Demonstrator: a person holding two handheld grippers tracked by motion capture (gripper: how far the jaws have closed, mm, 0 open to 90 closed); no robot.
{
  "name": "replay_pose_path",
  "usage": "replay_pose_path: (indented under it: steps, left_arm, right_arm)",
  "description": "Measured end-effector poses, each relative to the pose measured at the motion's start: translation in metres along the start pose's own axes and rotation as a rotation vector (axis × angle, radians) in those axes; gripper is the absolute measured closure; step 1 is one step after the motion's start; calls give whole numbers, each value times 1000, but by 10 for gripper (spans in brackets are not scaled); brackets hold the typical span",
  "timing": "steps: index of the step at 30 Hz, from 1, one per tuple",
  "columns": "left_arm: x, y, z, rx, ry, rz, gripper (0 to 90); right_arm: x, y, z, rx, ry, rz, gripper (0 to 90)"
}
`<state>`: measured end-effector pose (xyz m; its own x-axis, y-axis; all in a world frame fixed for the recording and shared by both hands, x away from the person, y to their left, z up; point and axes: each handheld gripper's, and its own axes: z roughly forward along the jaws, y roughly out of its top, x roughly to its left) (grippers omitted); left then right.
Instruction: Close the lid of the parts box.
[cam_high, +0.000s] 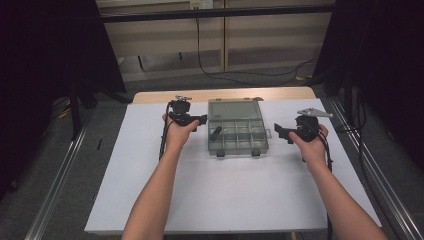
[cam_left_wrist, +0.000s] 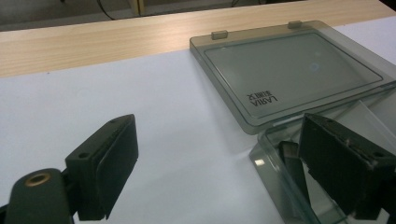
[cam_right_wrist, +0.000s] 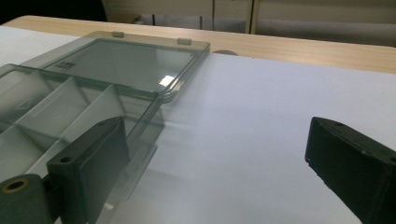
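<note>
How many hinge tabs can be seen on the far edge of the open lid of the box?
2. Both sit on the far edge of the lid, which lies flat on the table: one hinge tab near its left corner, the other hinge tab farther right.

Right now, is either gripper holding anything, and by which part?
Nothing is held. The left gripper and right gripper have open jaws beside the open organizer box.

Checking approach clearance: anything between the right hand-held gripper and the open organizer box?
Nothing. In the high view, only bare white sheet lies between the right hand-held gripper and the organizer box; the right gripper view agrees.
</note>
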<state>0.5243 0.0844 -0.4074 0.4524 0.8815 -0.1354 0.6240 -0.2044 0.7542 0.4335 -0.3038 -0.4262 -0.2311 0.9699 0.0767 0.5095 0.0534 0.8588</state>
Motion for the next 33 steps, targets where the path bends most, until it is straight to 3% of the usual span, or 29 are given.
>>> replay_pose_path:
  steps: [3, 5, 7, 12, 14, 17, 20, 25, 33]
  left_arm:
    - [1, 1, 2, 2, -2, -5, 127]
    - [1, 2, 4, 0, 7, 4, 127]
    - [2, 2, 5, 0, 1, -1, 127]
    - [5, 3, 9, -10, 20, -10, 129]
    - [5, 4, 8, -16, 41, -1, 144]
    - [5, 6, 12, -21, 23, -10, 154]
    - [5, 9, 16, -12, 23, 11, 182]
    - [9, 10, 24, -20, 26, -30, 316]
    - [12, 6, 42, 39, 38, -46, 555]
  right_arm:
    - [-2, 3, 7, 15, -11, 9, 56]
    - [-4, 6, 13, 35, -38, -12, 56]
    - [-6, 8, 19, 51, -22, 32, 52]
    - [-5, 14, 30, 87, -55, 36, 68]
    - [-5, 17, 33, 76, -44, 49, 113]
    - [-5, 22, 41, 85, -52, 62, 109]
    - [-4, 26, 47, 86, -43, 85, 134]
    - [-4, 36, 58, 114, -55, 63, 256]
    - [-8, 34, 79, 190, -47, 69, 490]
